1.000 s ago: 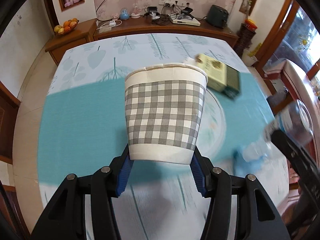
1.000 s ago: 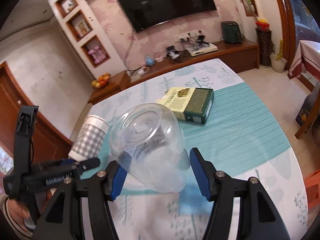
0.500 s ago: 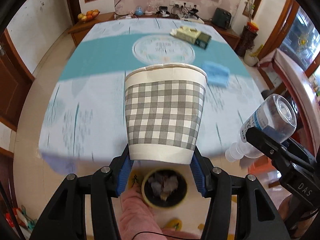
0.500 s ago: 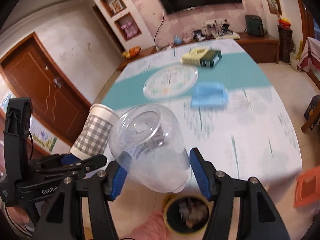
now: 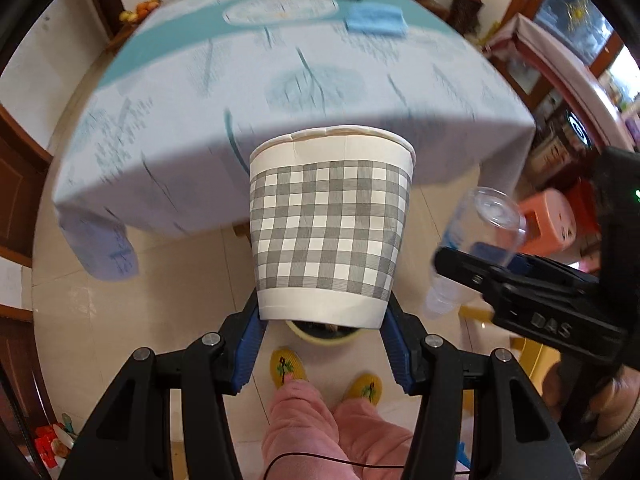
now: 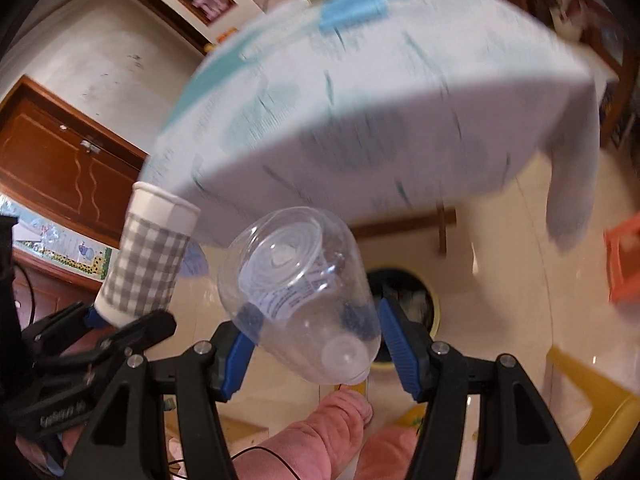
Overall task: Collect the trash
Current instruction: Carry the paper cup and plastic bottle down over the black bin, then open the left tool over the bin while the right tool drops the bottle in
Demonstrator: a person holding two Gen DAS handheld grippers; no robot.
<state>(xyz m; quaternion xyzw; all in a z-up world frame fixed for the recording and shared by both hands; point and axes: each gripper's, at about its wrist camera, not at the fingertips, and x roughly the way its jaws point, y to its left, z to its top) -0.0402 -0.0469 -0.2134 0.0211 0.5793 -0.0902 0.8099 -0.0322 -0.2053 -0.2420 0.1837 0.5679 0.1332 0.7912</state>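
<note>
Two pieces are clamped, my left gripper [image 5: 322, 344] on the cup [image 5: 330, 224] and my right gripper [image 6: 316, 354] on the bottle [image 6: 298, 292], so I should centre each over the bin [image 6: 416, 300] at 6 o'clock before releasing.

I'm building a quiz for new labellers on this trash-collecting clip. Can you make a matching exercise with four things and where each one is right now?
Things:
1. checked paper cup
2. clear plastic bottle
3. blue cloth
4. trash bin

Places:
A. on the floor near the person's feet
B. lying on the table
C. held in the right claw
D. held in the left claw

Pairs: 1-D, 2-C, 3-B, 4-A
</note>
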